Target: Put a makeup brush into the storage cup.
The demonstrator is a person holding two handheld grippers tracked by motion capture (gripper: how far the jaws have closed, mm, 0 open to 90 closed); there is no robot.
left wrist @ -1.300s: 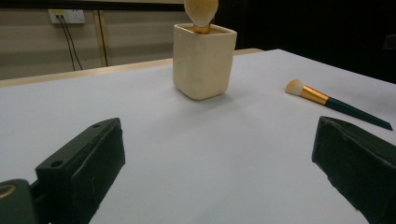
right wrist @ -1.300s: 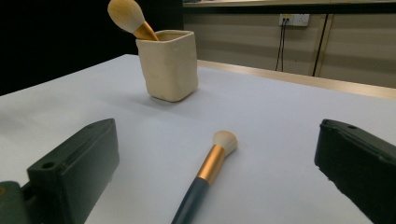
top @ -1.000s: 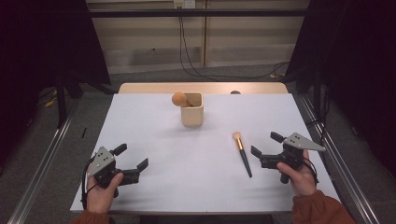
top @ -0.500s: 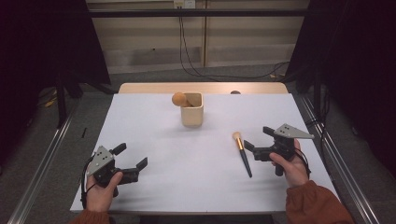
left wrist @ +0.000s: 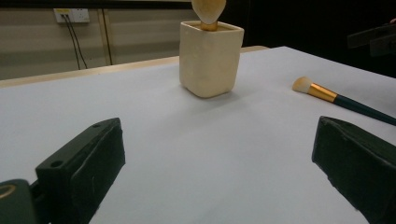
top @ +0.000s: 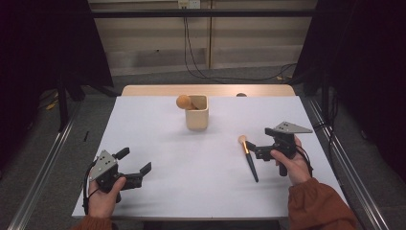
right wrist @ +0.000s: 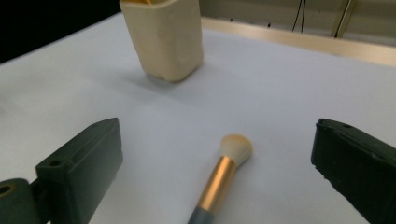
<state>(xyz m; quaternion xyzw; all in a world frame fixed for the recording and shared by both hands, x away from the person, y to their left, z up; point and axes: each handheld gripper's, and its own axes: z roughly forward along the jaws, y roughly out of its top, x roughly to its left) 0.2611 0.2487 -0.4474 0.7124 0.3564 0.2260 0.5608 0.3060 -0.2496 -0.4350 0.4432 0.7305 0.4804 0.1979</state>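
Dark curtains to both sides, cables down the back wall, white tabletop [top: 158, 143] in front. Makeup brush [top: 248, 157] flat on it toward the right edge, pale head pointing to the far edge, dark handle to the near one. Right gripper [top: 253, 151] just beside the brush, released, jaws spread wide to either side of the gold ferrule in the right gripper view, not touching it. Left gripper [top: 135, 161] by the near-left corner, likewise released, grasping nothing, well apart from everything else. Cream cup [top: 197, 115] near the middle of the far edge, with a second brush [top: 184, 101] standing in it, head up. Likely step in hand: closing on the lying brush to carry it to the cup. Risks, as a judgement: thin round handle, so apt to roll or skid out from between the jaws if closed off-centre or too high; bristles pinched instead of the ferrule if set too far forward; jaw tips scraping the tabletop if lowered too steeply. At the cup, danger of tipping it over or jamming against the standing brush if dropped in at a slant.
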